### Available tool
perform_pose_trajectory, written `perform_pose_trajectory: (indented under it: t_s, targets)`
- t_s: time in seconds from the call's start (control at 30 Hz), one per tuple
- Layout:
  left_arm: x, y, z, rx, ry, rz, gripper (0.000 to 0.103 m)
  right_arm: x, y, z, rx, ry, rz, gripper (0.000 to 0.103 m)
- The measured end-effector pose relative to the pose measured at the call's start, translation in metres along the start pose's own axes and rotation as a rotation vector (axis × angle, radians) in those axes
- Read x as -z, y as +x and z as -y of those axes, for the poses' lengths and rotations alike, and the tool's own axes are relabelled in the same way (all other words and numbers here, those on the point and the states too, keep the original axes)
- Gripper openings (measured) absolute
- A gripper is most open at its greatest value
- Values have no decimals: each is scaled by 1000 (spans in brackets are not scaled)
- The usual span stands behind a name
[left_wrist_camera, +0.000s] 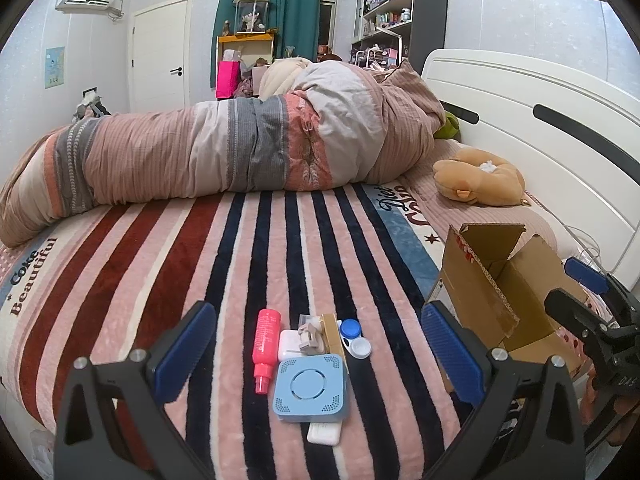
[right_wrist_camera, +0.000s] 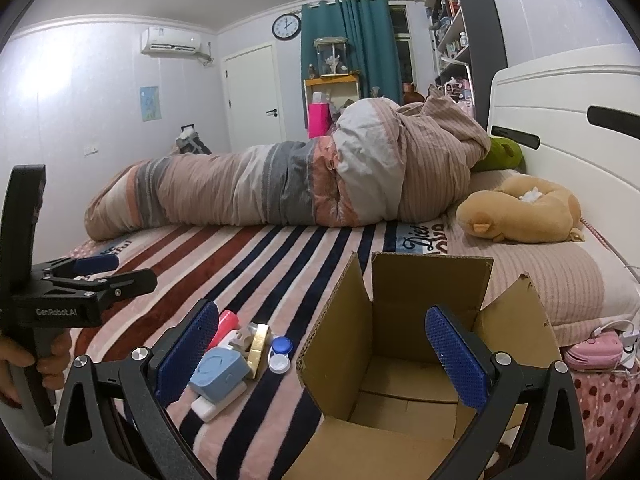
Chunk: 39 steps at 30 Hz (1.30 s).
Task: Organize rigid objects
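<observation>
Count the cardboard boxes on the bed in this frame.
1. The open cardboard box stands on the striped blanket, right of the pile of small items, flaps up, directly ahead of the right gripper. Another could be hidden behind the rolled quilt.

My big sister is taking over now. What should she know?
Left tool: open, holding nothing, above the pile.
Right tool: open, holding nothing, at the cardboard box.
Pile on the striped blanket, left of the box: pink bottle, blue square gadget, white block under it, lens case, gold box.
Done: nothing visible in the box.
Left: probably move every item into it.
</observation>
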<state>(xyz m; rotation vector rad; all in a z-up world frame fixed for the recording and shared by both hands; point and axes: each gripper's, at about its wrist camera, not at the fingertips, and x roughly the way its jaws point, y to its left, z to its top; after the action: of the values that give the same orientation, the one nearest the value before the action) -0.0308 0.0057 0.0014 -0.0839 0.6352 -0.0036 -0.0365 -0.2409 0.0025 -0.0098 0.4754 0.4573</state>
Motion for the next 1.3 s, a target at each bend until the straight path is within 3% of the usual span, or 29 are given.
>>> perform_pose_trajectory:
  t_s: [0.2,0.7,0.8,0.93,1.13,1.3]
  targets:
    - [0,-5,4,11,5,4,103,0,2,-2,7,-23,-31,103]
    - [0,-7,-8,44,-10,19,103,-3,-2,-7,-13,-21,-17,103]
    - [3,-7,-25,81,-20,43,103,-6,-4,-23,-18,-59,-4,89]
    - [9,-2,-56,103,-18,62,103,-11,9,-59,-75,-125,-19,79]
    - [29,20,-115,81,-20,28,102,14,72,-110,-190,-143,-198,75]
    - [54,44,-151,97,-57,-34,102,56,138,-131,-178,-104,-398,85]
